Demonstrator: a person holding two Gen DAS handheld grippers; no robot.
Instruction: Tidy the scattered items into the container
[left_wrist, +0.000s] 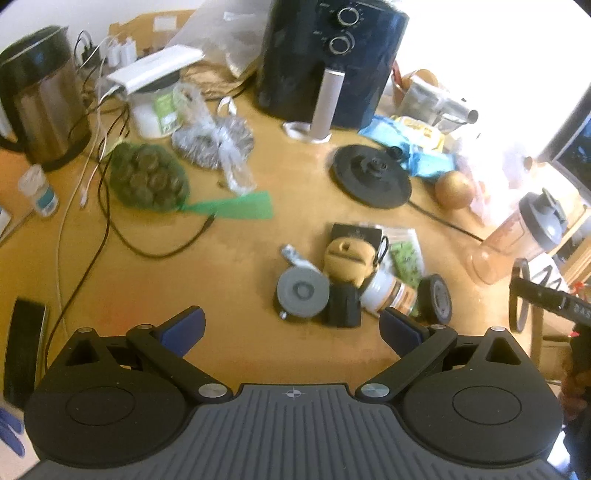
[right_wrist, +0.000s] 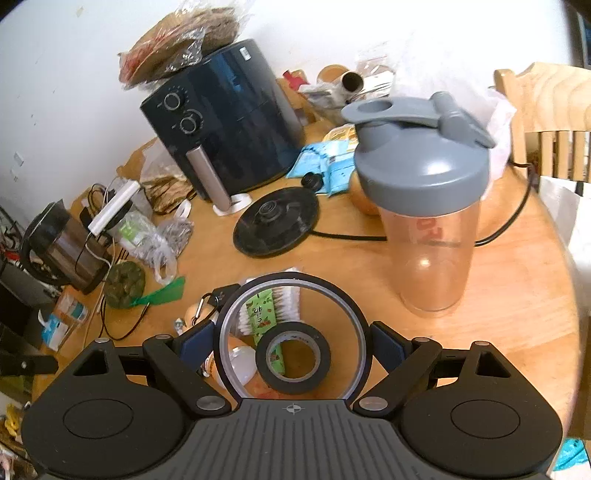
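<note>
Here the container (right_wrist: 291, 334) is a clear round tub with a dark rim, clamped between the blue pads of the right gripper (right_wrist: 291, 341) and held above the wooden table (right_wrist: 498, 314). Only its upper ring shows; the lower part is cut off behind the gripper body, and its wall is hard to make out except by its rim. Seen through it, and so partly distorted, are a roll of black tape (right_wrist: 293, 356), a white bottle with an orange label (right_wrist: 236, 363) and a green packet (right_wrist: 263, 312) beside a white brush.

In the left wrist view the scattered items lie in one heap near the middle of the table: a grey disc (left_wrist: 303, 291), a tan pouch (left_wrist: 349, 258), the bottle, the packet and the tape. A black block in front of the pouch is too blurred to name. The left gripper (left_wrist: 291, 326) hangs just near of the heap with its fingers wide apart and nothing between them.

Farther off stand a shaker bottle (right_wrist: 424, 195) on the right, a kettle base (left_wrist: 371, 175) and an air fryer (left_wrist: 328, 59); a kettle (left_wrist: 40, 96) sits at far left, half cropped.
</note>
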